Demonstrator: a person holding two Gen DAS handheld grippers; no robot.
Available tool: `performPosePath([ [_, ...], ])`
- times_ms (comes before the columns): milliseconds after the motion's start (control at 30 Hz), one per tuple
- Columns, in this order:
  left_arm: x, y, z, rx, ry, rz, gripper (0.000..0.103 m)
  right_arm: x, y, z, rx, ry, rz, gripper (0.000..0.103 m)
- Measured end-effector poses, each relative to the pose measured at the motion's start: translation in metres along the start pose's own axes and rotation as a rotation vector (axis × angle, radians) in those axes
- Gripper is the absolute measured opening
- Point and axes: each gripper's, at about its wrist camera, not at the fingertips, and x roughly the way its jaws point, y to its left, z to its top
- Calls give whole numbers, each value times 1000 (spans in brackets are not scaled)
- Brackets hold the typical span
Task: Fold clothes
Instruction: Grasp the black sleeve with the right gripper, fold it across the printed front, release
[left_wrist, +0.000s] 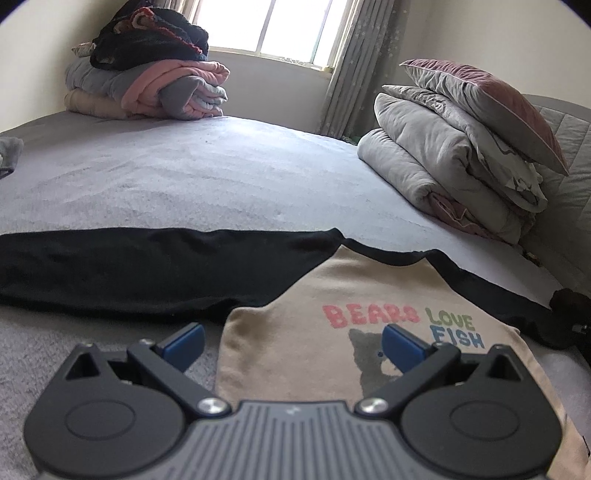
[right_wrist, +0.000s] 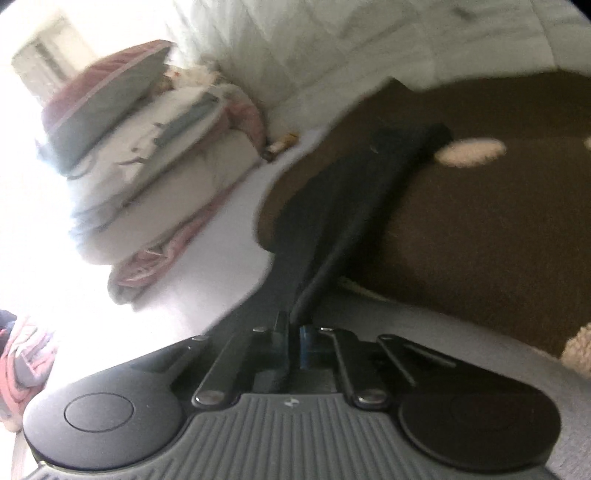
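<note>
Right gripper (right_wrist: 293, 332) pinched shut on the black sleeve (right_wrist: 354, 192); left gripper (left_wrist: 291, 345) wide open, holding nothing.

Best to carry that sleeve in across the beige cotton T-shirt printed "BEARS LOVE FISH" (left_wrist: 332, 332), low centre of the left view, keeping the cloth taut and flat. The dark brown fleece blanket (right_wrist: 480, 221) lies under the sleeve and could snag. The folded grey quilt stack (left_wrist: 443, 162) stays well apart, right.

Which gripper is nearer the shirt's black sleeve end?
Right. The right gripper is shut on the black sleeve itself; the left gripper hovers open over the shirt's tan front.
</note>
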Motion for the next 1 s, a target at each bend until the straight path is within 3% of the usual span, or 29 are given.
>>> performPosePath([
  [200,-3,-2,1,-1,-3,-19,103,-29,37,1,-13,-16,191,6],
  [367,-5,-5,2,7,-4,-40,103,-59,76,-5,-108,-26,336,6],
  [700,-7,-15,2,23,27,-115,103,-93,131,-35,-308,38,491,6],
  [767,-5,-17,1,34,40,-116,103,-93,141,-45,-381,50,465,6],
  [867,-2,-20,-2,52,60,-115,103,-89,149,-52,-493,16,335,6],
  [1000,0,-25,-4,90,76,-109,103,-71,131,-41,-514,-13,142,6],
])
